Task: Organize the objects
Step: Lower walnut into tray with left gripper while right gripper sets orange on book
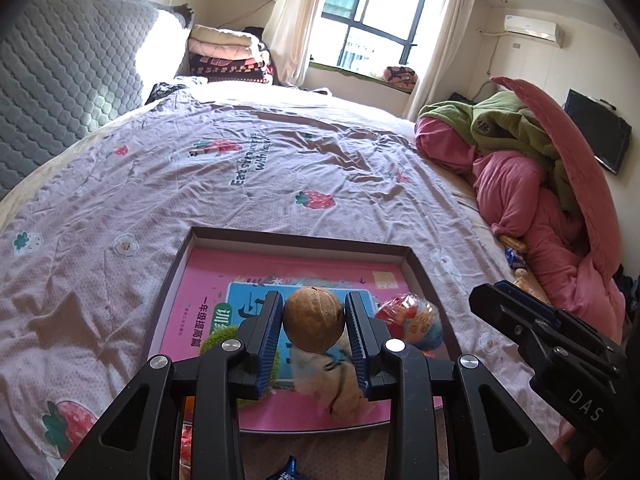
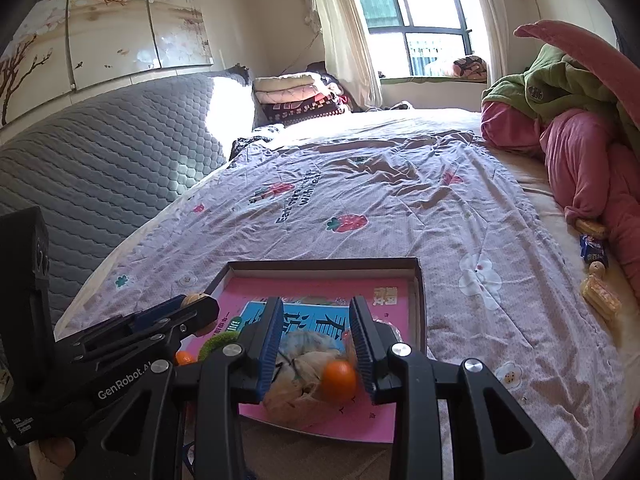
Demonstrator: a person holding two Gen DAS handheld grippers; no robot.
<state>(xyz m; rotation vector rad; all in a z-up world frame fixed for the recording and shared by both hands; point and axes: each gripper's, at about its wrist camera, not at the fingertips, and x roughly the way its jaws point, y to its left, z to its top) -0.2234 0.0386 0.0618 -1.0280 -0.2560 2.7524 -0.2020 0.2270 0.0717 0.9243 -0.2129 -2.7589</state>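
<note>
Left wrist view: the left gripper [image 1: 314, 322] fills the lower centre of the frame, its blue pads pinching a brown walnut [image 1: 315, 319] from both sides. The nut hangs over a shallow dark-rimmed box [image 1: 412, 258] lying on the bed [image 1: 260, 184], above the pink booklet [image 1: 208, 280] that lines the box. Just right of the nut, a red-and-blue wrapped sweet [image 1: 414, 318] lies in the box. Under the pads a pale crumpled wrapper [image 1: 340, 384] is blurred. The right gripper [image 1: 504, 300] enters from the lower right edge.

Right wrist view: the right gripper [image 2: 316, 344], lower centre, stands partly spread over the near end of the box [image 2: 418, 300]. Between its fingers lie a crumpled bag [image 2: 304, 372] and a small orange fruit [image 2: 339, 378]; whether the pads press on either I cannot tell. The left gripper [image 2: 196, 306] shows at the lower left, the walnut [image 2: 193, 299] at its tip. Snack packets [image 2: 596, 280] lie at the right edge by the pink quilt [image 2: 584, 160].
</note>
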